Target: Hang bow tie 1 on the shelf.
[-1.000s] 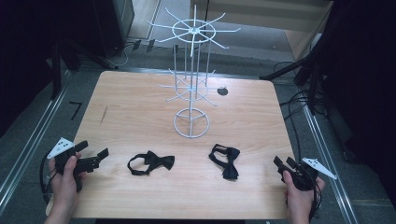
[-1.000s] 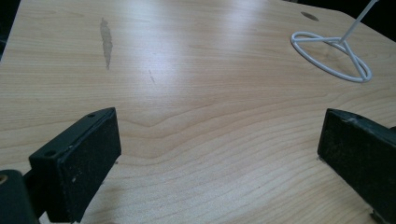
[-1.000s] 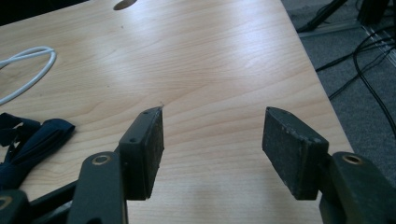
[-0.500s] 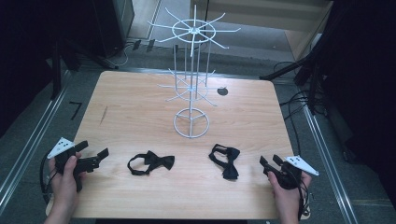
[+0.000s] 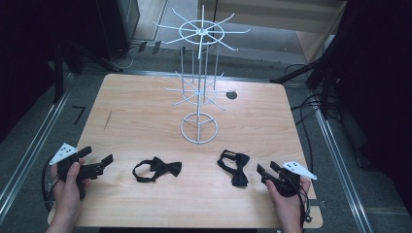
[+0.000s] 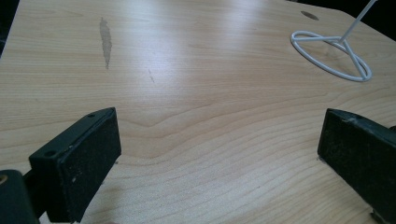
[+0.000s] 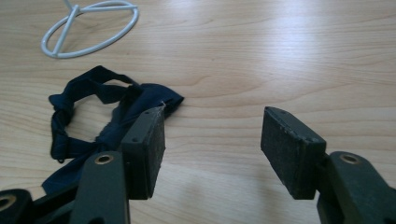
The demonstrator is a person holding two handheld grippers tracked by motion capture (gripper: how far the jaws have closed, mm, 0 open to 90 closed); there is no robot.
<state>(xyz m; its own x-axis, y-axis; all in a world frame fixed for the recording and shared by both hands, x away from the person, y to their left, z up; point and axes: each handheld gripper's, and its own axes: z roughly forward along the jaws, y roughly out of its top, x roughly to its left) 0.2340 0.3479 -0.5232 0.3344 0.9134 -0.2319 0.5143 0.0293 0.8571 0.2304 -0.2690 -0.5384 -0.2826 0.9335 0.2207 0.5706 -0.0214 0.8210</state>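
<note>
Two dark bow ties lie on the wooden table [image 5: 141, 111]. One bow tie [image 5: 158, 169] is left of centre; the other bow tie [image 5: 235, 166] is right of centre. My left gripper [image 5: 98, 155] rests at the table's front left, open, with bare wood between its jaws [image 6: 219, 140]. At the front right, my right gripper [image 5: 266, 167] stands open just right of the second bow tie. In the right gripper view, that navy bow tie [image 7: 93, 107] lies beside and behind the left jaw, outside the gap [image 7: 212, 135], which holds nothing.
A white wire display rack [image 5: 199, 82] with radiating hooks stands at the table's middle on a ring base [image 5: 198, 127], also visible as a ring base [image 6: 332, 56] and ring base [image 7: 88, 28]. A small dark hole [image 5: 231, 95] sits behind it. Cables and stands surround the table.
My right gripper has slid left along the front edge, closer to the right bow tie. The left gripper and both bow ties have stayed put.
</note>
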